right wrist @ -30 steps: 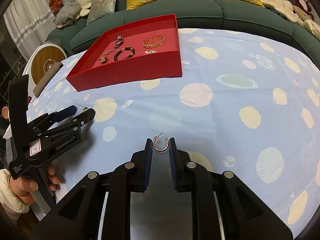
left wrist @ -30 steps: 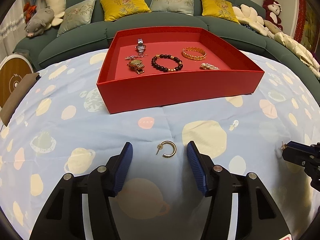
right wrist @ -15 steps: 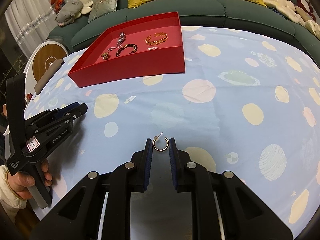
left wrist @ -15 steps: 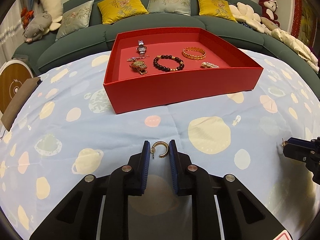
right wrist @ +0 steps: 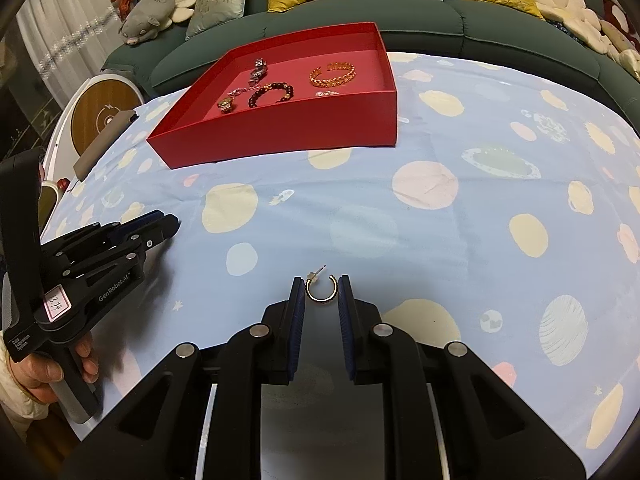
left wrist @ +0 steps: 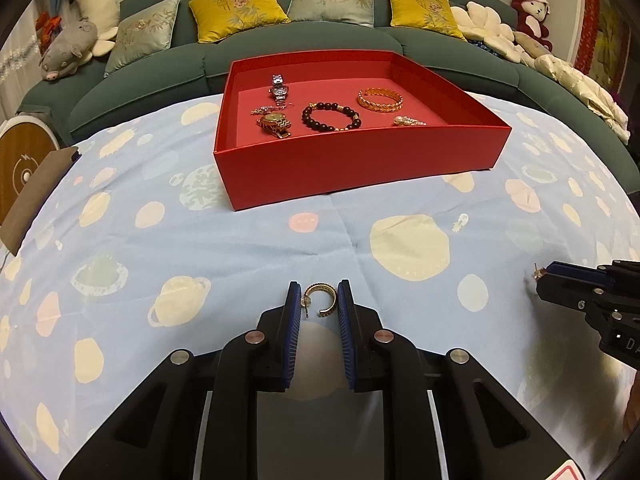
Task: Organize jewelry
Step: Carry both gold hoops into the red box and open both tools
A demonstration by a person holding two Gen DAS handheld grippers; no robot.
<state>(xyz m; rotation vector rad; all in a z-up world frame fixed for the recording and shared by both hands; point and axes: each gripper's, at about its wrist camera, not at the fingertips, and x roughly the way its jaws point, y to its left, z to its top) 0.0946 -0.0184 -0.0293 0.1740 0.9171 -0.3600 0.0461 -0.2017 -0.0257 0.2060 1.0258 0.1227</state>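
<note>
My left gripper [left wrist: 319,300] is shut on a gold hoop earring [left wrist: 320,299], held just above the planet-print cloth. My right gripper [right wrist: 321,292] is shut on a second gold hoop earring [right wrist: 321,290]. A red tray [left wrist: 360,160] stands ahead on the table; it holds a silver watch [left wrist: 279,87], a gold watch [left wrist: 275,123], a dark bead bracelet [left wrist: 331,117], a gold bangle [left wrist: 379,100] and a small pearl piece [left wrist: 409,121]. The tray also shows in the right wrist view [right wrist: 288,132], up and left. The right gripper appears at the left wrist view's right edge [left wrist: 540,276].
The table wears a light blue cloth [left wrist: 200,240]. A green sofa [left wrist: 160,80] with cushions and soft toys curves behind it. A brown flat object [left wrist: 36,192] lies at the table's left edge by a round wooden disc [left wrist: 20,168]. The left gripper [right wrist: 172,222] shows at left.
My left gripper has closed on its earring and lifted and pulled back slightly from the tray. My right gripper keeps its hold on the other earring and has hardly moved.
</note>
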